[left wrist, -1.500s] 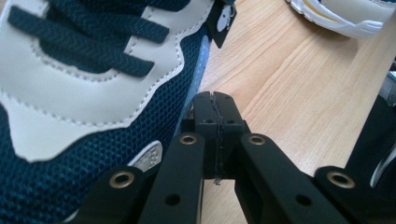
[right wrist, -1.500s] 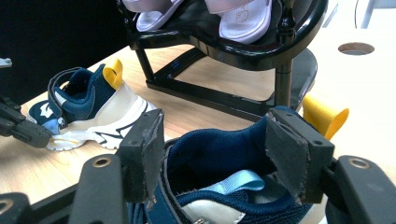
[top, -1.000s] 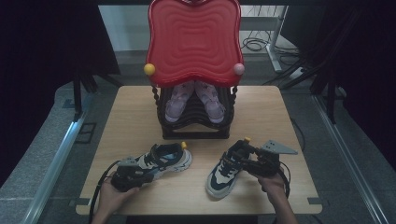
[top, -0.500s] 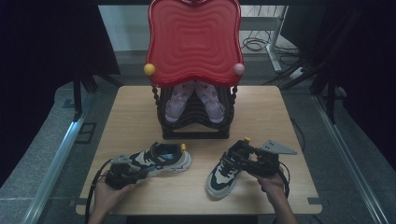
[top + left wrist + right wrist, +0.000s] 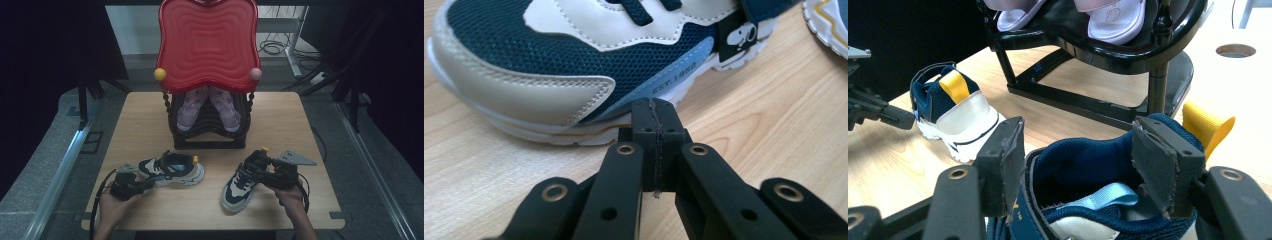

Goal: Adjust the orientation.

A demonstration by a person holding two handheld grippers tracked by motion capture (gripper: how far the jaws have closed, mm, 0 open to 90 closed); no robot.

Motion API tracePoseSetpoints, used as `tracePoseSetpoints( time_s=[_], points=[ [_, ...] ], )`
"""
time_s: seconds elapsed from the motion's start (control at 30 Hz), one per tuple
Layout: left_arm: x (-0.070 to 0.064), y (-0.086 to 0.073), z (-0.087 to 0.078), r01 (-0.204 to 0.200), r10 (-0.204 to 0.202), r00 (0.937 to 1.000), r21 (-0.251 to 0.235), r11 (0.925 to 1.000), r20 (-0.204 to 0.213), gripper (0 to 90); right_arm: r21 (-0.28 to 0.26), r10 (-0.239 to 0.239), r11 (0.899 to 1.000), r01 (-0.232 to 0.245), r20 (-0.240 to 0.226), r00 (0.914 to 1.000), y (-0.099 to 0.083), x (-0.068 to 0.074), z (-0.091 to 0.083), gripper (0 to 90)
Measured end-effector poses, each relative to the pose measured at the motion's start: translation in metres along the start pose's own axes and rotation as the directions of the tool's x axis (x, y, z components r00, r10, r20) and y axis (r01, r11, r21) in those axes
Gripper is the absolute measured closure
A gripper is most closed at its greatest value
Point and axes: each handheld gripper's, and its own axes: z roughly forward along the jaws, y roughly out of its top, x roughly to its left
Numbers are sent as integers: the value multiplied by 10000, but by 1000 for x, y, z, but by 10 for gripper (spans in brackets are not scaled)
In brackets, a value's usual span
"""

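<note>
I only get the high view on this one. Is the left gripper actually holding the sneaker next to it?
Observer: No. In the left gripper view the left gripper is shut on nothing, its jaws pressed together with the tips right at the sole edge of the left sneaker.
Operator: And the right gripper?
Observer: The right gripper is open. Its jaws straddle the heel collar of the right sneaker, one on each side, not clamped.

Two sneakers (image 5: 172,169) lie before a black rack (image 5: 209,131) holding pink shoes (image 5: 206,106).
</note>
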Motion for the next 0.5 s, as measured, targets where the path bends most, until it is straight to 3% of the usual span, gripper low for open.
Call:
tracePoseSetpoints(
  time_s=[0.37,0.5],
  points=[
    [10,8,3,334,-343,9984,-211,9992,-448,900,33,-16,10000,16,13,10000,1,3,3,387],
    [10,9,4,249,-263,9979,-249,9994,-584,900,56,-28,10000,28,-13,10000,1,4,3,387]
  ],
)
